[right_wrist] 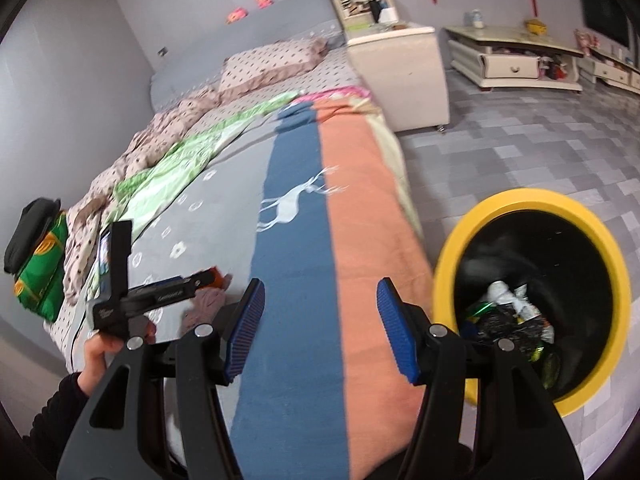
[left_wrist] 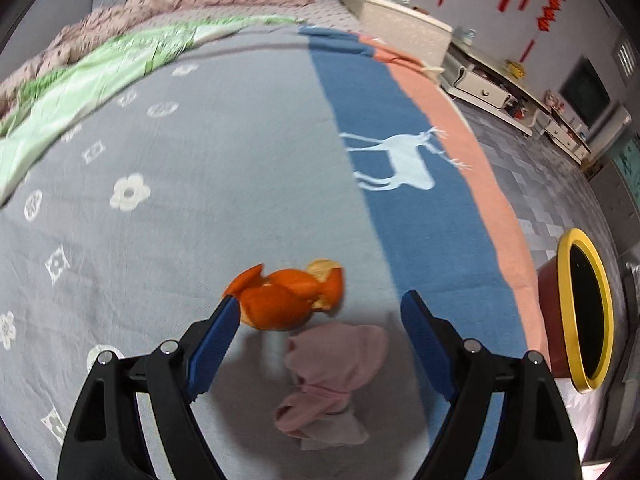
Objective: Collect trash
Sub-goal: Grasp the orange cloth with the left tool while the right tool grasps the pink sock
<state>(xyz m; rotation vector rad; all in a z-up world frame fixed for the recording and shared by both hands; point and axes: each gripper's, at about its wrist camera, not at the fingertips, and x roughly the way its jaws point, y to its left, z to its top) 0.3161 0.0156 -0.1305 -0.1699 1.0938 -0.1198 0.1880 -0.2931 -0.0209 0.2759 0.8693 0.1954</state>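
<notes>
- Left claw [left_wrist: 320, 308] is spread wide with nothing clamped, angled down over the bed [left_wrist: 200, 220].
- Orange peel [left_wrist: 286, 298] lies on the grey flowered part of the bedspread, right at the tip of the left blue pad [left_wrist: 218, 340]. It looks like it's touching that pad, but blur makes it hard to be sure. The other pad is well apart from it.
- The peel's long axis runs roughly across the left wrist view. A pointed flap sticks out upper left, and the curled end showing pale pith is at the upper right.
- Just below the peel, between the claw's fingers, there's a crumpled pink cloth [left_wrist: 332, 380]. It might be a sock or a tissue, can't tell.
- Right claw [right_wrist: 320, 292] is also apart and empty, hanging over the blue and salmon stripes of the bedspread near the bed's edge.
- Trash bin [right_wrist: 448, 248], red body with a yellow rim, stands on the tiled floor [right_wrist: 520, 152] just beside the bed. Its black liner already holds crumpled wrappers [right_wrist: 508, 312].
- From the right wrist camera you can see the person's left hand [right_wrist: 100, 350] gripping the other claw's handle.
</notes>
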